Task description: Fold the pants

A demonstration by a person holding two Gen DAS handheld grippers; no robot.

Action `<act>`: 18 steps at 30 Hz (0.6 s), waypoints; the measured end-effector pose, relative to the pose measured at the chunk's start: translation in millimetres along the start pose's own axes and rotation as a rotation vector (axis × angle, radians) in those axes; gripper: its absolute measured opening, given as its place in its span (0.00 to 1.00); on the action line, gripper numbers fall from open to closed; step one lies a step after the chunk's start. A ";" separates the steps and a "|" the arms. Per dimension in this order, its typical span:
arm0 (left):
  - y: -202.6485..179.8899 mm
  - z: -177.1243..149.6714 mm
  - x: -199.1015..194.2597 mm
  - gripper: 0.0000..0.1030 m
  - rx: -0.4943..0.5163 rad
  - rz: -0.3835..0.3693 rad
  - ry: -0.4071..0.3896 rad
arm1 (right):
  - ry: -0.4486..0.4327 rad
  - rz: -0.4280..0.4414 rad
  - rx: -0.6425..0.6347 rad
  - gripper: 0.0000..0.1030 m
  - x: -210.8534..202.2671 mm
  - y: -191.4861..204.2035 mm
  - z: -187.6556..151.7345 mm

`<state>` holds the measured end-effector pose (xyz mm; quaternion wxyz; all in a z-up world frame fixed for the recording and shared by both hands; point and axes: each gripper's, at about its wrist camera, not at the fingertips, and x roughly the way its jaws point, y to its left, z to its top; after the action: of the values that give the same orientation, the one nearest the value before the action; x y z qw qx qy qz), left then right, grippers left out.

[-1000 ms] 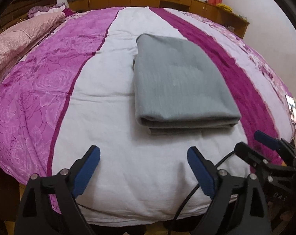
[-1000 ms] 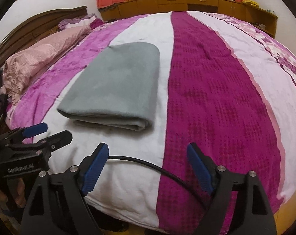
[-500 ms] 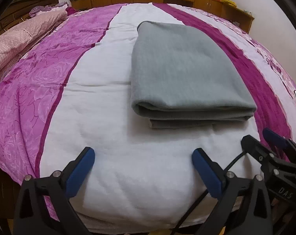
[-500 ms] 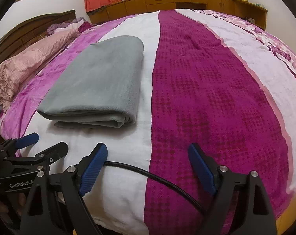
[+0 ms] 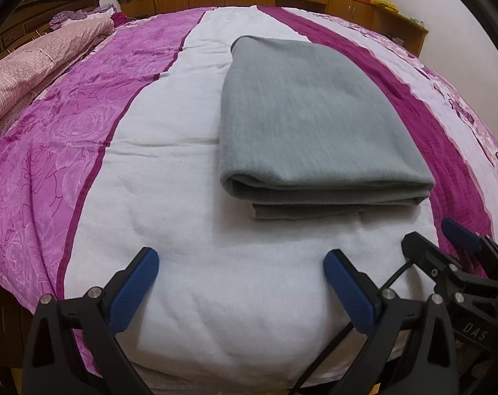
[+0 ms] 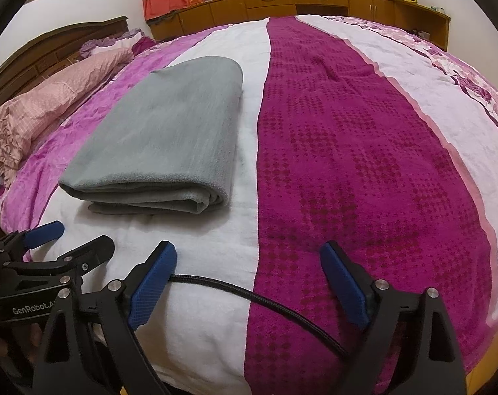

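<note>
The grey pants (image 5: 308, 121) lie folded into a neat rectangular stack on the white stripe of the bed cover; they also show in the right wrist view (image 6: 170, 138). My left gripper (image 5: 240, 263) is open and empty, just short of the stack's near edge and a little left of it. My right gripper (image 6: 249, 260) is open and empty, to the right of the stack over the white and dark magenta stripes. Each gripper shows in the other's view, the right one (image 5: 446, 250) and the left one (image 6: 67, 237), side by side.
The bed (image 5: 84, 131) has pink, white and magenta stripes. A pink quilt (image 6: 51, 98) lies bunched by the wooden headboard at the left. Wooden cabinets (image 6: 314, 3) line the far wall. A black cable (image 6: 249, 293) runs across the near edge.
Both grippers have moved forward toward the folded pants, which now look larger and nearer. Both stay open and empty. The pants have not moved.
</note>
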<state>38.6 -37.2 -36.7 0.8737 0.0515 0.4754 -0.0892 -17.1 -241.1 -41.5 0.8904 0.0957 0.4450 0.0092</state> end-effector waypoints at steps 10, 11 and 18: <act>0.0 -0.1 0.3 1.00 0.000 0.000 -0.001 | -0.001 0.002 0.001 0.84 0.2 0.1 -0.3; 0.0 -0.2 0.2 1.00 0.000 0.000 -0.001 | -0.001 0.002 0.001 0.84 0.3 0.1 -0.3; 0.0 0.2 0.6 1.00 0.000 0.000 -0.001 | -0.002 0.001 0.001 0.84 0.3 0.1 -0.4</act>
<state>39.1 -37.4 -37.1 0.8739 0.0513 0.4752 -0.0892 -17.2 -240.9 -42.0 0.8907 0.0964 0.4442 0.0095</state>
